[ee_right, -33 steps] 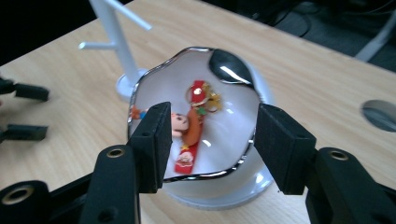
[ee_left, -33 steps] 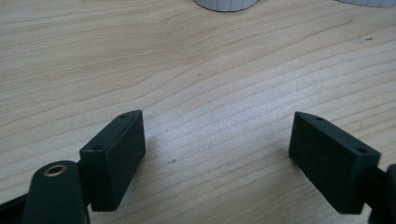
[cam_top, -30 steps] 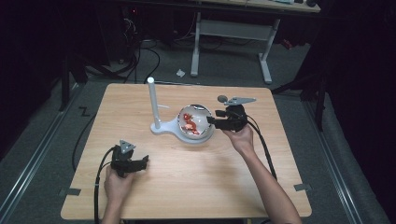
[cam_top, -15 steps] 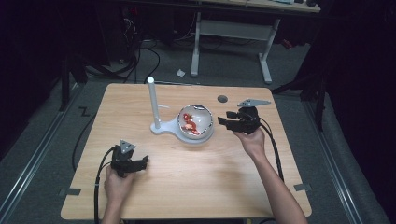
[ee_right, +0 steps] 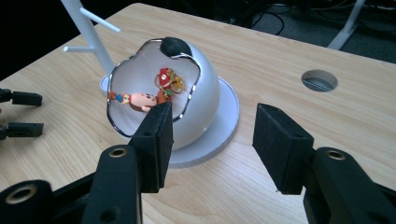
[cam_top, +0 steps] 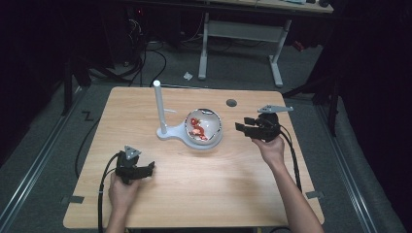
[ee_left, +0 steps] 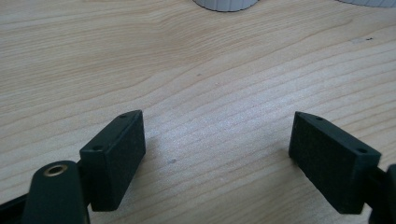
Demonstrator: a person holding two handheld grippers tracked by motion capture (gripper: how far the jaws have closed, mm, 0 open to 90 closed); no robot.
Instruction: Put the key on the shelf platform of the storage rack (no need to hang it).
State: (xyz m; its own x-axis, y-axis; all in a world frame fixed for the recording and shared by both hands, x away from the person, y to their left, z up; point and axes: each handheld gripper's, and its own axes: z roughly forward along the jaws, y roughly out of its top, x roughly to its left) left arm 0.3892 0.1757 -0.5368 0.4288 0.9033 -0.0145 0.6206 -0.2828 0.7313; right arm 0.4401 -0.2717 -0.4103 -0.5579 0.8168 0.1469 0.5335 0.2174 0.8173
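Observation:
A white egg-shaped shell (cam_top: 206, 130) with a chrome-rimmed opening sits on a round white base (ee_right: 224, 116) near the table's middle. Small red and orange toy figures (ee_right: 161, 88) lie inside it. My right gripper (cam_top: 239, 128) is held just right of the shell, jaws pointing at it, open and empty; in the right gripper view the gripper (ee_right: 212, 126) stands a short way off the shell (ee_right: 205, 93). My left gripper (cam_top: 151, 167) rests low at the front left, open, with bare wood between its jaws in the left gripper view (ee_left: 217, 135).
A tall white pole (cam_top: 158, 104) with thin side pegs rises from the stand left of the shell. A round cable hole (cam_top: 231, 103) lies in the wooden table (cam_top: 218, 189) behind the right gripper. Cables trail off both grippers toward the front edge.
My right gripper has drawn back to the right, away from the shell's opening. The left gripper and the shell have stayed where they were.

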